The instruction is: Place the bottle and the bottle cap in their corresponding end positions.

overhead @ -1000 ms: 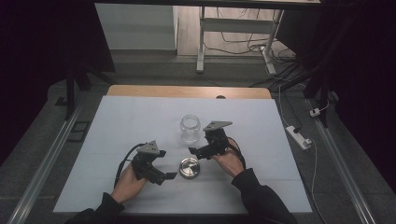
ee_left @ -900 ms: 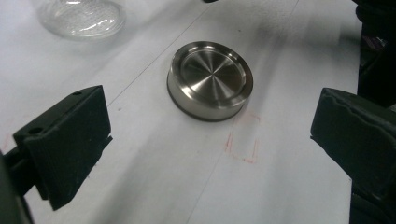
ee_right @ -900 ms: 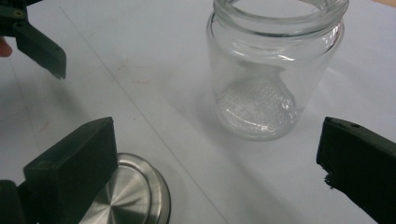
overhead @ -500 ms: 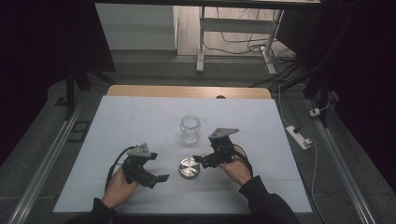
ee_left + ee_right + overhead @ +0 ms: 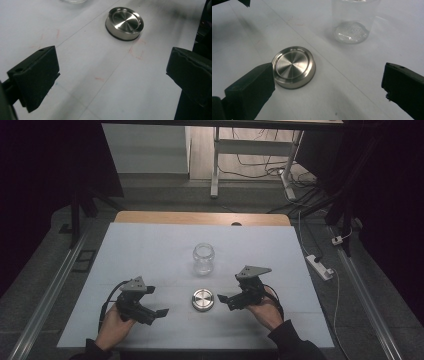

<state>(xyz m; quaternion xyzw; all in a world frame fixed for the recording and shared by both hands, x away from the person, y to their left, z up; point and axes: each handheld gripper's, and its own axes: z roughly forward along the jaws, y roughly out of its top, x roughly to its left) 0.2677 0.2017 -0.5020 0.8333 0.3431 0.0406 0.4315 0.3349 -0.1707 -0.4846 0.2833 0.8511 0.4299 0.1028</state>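
Note:
A round steel lid (image 5: 203,300) lies flat on the white table, also seen in the left gripper view (image 5: 124,23) and the right gripper view (image 5: 293,66). Behind it stands an empty clear glass jar (image 5: 203,258) (image 5: 353,22), upright and uncapped. My right gripper (image 5: 224,301) is open just right of the lid, its jaws wide apart with nothing between them (image 5: 329,87). My left gripper (image 5: 159,313) is open to the lid's left, some way off, and holds nothing (image 5: 112,75).
The white table top (image 5: 150,250) has a wooden strip along its far edge. A power strip (image 5: 320,266) lies on the floor at the right. Metal rails run along both sides of the table. A desk frame with cables stands beyond.
Both hands have drawn back toward the near edge of the table. The left gripper moved left, away from the lid, and the right one slid right and down. Lid and jar stayed put.

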